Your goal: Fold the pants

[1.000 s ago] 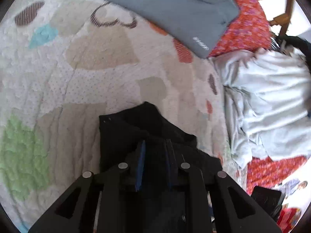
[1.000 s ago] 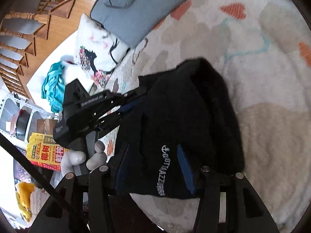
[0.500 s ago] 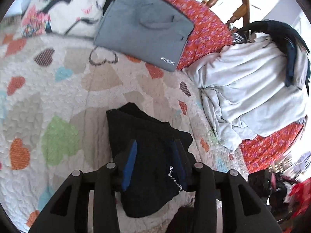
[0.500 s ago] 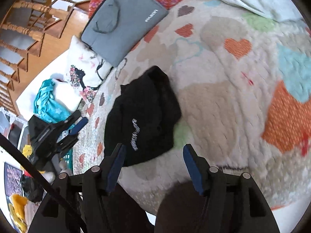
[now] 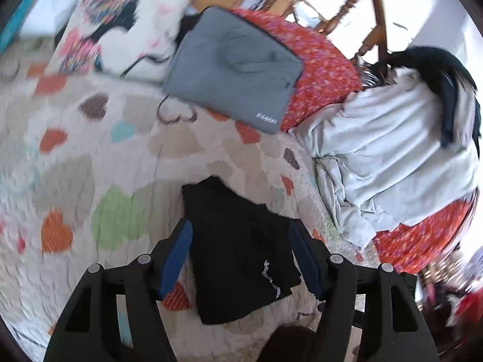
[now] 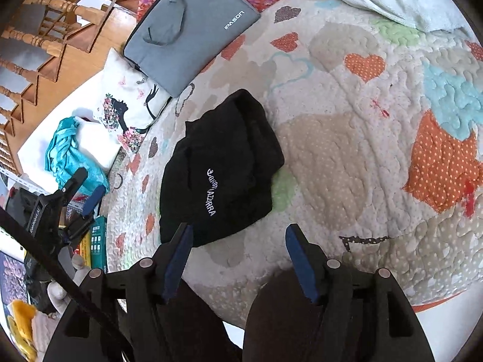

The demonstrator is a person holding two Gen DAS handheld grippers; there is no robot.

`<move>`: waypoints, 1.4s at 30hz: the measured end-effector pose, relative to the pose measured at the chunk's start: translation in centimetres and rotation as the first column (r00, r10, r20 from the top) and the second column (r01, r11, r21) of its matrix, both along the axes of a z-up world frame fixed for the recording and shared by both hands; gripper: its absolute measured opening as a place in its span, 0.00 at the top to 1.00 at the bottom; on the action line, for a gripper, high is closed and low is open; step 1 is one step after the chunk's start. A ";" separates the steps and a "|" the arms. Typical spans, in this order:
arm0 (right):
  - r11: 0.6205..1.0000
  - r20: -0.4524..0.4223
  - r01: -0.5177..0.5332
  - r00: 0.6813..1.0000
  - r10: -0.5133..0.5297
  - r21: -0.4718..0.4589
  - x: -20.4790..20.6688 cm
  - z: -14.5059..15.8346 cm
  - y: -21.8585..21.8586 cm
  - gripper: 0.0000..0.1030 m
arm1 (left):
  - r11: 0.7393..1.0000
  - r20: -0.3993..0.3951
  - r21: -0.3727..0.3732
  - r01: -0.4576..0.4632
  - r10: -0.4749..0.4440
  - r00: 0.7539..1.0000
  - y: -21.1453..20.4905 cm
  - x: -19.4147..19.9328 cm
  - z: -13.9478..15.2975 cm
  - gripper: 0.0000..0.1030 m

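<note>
The black pants (image 6: pixel 220 172) lie folded into a compact bundle on the heart-patterned quilt (image 6: pixel 347 157), white lettering facing up. They also show in the left wrist view (image 5: pixel 238 247). My left gripper (image 5: pixel 240 235) is open, raised above the bundle, which shows between its blue-padded fingers. It also shows at the left edge of the right wrist view (image 6: pixel 81 187). My right gripper (image 6: pixel 238 235) is open and empty, pulled back near the quilt's front edge, clear of the pants.
A grey laptop sleeve (image 6: pixel 190 27) lies at the back on a red floral cover (image 5: pixel 323 72). A white printed pillow (image 6: pixel 129 105) and teal cloth (image 6: pixel 66 150) sit left. A pale grey garment pile (image 5: pixel 386 157) lies right. Wooden chairs (image 6: pixel 54 15) stand behind.
Both grippers let go of the pants, opened and drew back and up. The folded bundle now lies free on the quilt.
</note>
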State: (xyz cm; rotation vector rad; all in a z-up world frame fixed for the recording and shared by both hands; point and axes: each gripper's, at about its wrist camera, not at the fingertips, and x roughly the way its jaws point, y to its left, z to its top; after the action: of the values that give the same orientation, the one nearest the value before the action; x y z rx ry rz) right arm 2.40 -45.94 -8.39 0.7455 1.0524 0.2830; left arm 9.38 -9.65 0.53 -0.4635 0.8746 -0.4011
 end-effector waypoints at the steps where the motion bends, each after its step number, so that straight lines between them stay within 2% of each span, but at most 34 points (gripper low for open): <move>1: 1.000 0.001 0.000 1.000 0.000 -0.002 0.2 0.0 -0.1 0.33 | 1.000 -0.036 -0.018 -0.007 0.006 0.999 0.9 0.3 -0.6 0.37; 6: 1.000 0.000 0.009 1.000 -0.009 -0.007 2.2 -0.8 -1.6 0.33 | 0.999 -0.132 -0.011 -0.047 0.045 0.990 3.1 1.0 -3.8 0.37; 9: 1.000 0.008 0.022 1.000 -0.022 -0.009 4.1 -0.9 -2.5 0.31 | 0.996 -0.203 -0.066 -0.052 0.037 0.979 3.2 2.2 -6.1 0.37; 10: 1.000 0.013 0.022 1.000 -0.022 -0.016 4.9 -0.9 -2.7 0.28 | 0.996 -0.214 -0.083 -0.045 0.026 0.976 2.9 2.6 -6.7 0.37; 13: 0.999 0.026 0.008 1.000 -0.007 -0.044 7.5 -1.1 -3.0 0.22 | 0.994 -0.219 -0.107 -0.010 -0.013 0.976 1.2 3.7 -8.0 0.37; 15: 0.999 0.012 -0.011 1.000 0.011 -0.034 9.5 -2.0 -2.9 0.22 | 0.993 -0.223 -0.114 0.032 -0.057 0.973 -0.5 4.8 -9.0 0.37; 20: 0.996 -0.004 -0.066 0.998 0.066 0.055 13.7 -4.3 -1.3 0.22 | 0.991 -0.266 -0.095 0.090 -0.112 0.957 -3.7 7.7 -11.7 0.36; 23: 0.995 -0.008 -0.102 0.995 0.102 0.015 15.4 -5.0 0.3 0.19 | 0.987 -0.284 -0.114 0.116 -0.144 0.948 -4.6 8.9 -13.1 0.34; 26: 0.994 0.016 -0.108 0.994 0.108 0.019 16.7 -5.2 1.1 0.17 | 0.985 -0.275 -0.099 0.141 -0.163 0.948 -5.3 9.4 -12.9 0.33; 27: 0.993 0.016 -0.113 0.993 0.113 0.029 17.0 -5.3 1.4 0.17 | 0.985 -0.271 -0.087 0.149 -0.167 0.948 -5.5 9.4 -12.8 0.38; 28: 0.990 0.020 -0.130 0.991 0.129 0.053 17.2 -5.2 1.9 0.24 | 0.985 -0.264 -0.067 0.159 -0.171 0.949 -5.6 9.2 -12.6 0.51; 29: 0.983 0.021 -0.160 0.987 0.159 0.089 17.3 -5.3 2.6 0.27 | 0.985 -0.258 -0.049 0.166 -0.173 0.951 -5.6 9.1 -12.5 0.56; 31: 0.979 0.021 -0.199 0.980 0.198 0.051 17.3 -5.3 4.5 0.29 | 0.984 -0.252 -0.069 0.164 -0.176 0.952 -4.9 8.9 -12.4 0.63; 32: 0.977 0.019 -0.211 0.977 0.211 0.015 17.2 -5.2 5.2 0.31 | 0.984 -0.255 -0.082 0.157 -0.173 0.951 -4.6 8.9 -12.4 0.64; 33: 0.979 0.013 -0.206 0.978 0.206 0.007 17.2 -5.1 5.3 0.38 | 0.984 -0.256 -0.091 0.151 -0.170 0.952 -4.4 8.9 -12.3 0.64; 34: 0.979 0.006 -0.199 0.980 0.199 0.033 17.3 -5.1 5.0 0.47 | 0.984 -0.251 -0.096 0.147 -0.167 0.953 -4.2 8.8 -12.0 0.64; 36: 0.978 0.009 -0.188 0.982 0.188 0.085 17.3 -4.7 4.5 0.53 | 0.983 -0.239 -0.109 0.148 -0.171 0.956 -4.1 8.7 -11.4 0.65; 42: 0.974 0.067 -0.214 0.976 0.209 0.072 18.6 -1.3 5.5 0.58 | 0.986 -0.176 -0.121 0.117 -0.137 0.975 -3.1 10.3 -8.4 0.65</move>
State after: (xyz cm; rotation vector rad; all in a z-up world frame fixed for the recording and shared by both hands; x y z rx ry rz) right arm 20.98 -40.43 -9.68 0.6922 1.0705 0.5295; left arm 19.64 -12.76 -7.84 -0.5536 1.0682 -0.5325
